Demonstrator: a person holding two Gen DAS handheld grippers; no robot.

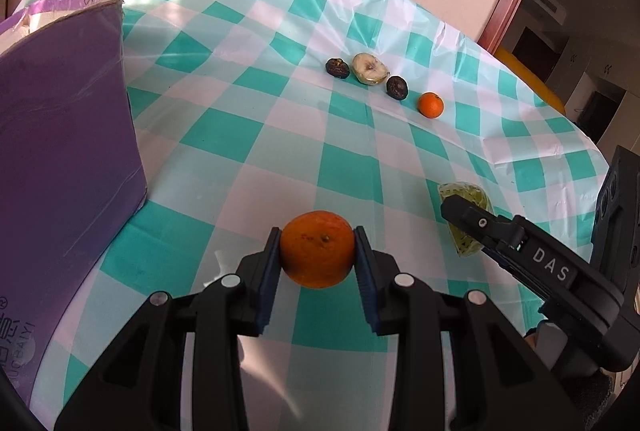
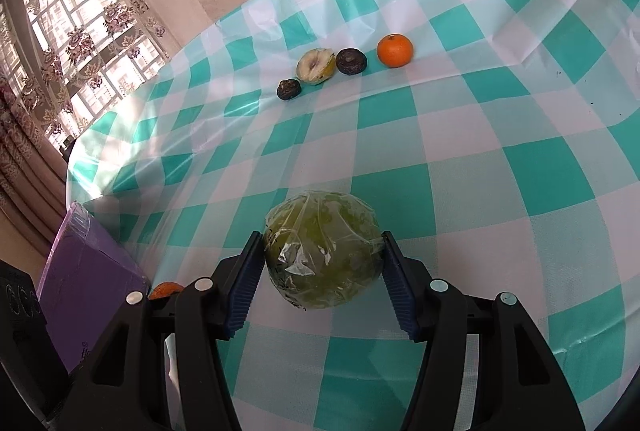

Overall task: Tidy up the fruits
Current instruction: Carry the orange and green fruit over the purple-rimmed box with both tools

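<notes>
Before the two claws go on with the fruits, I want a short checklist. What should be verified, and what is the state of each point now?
1. Left claw holds the orange on both pads: ok.
2. Right claw holds the wrapped green fruit on both pads: ok.
3. Row at the back is undisturbed, namely two dark fruits, the cut fruit and the small orange: ok.
4. Purple box stands apart from the left claw: ok.
5. Box is open and has room inside: cannot tell.
6. The two claws are apart from each other: ok.
</notes>
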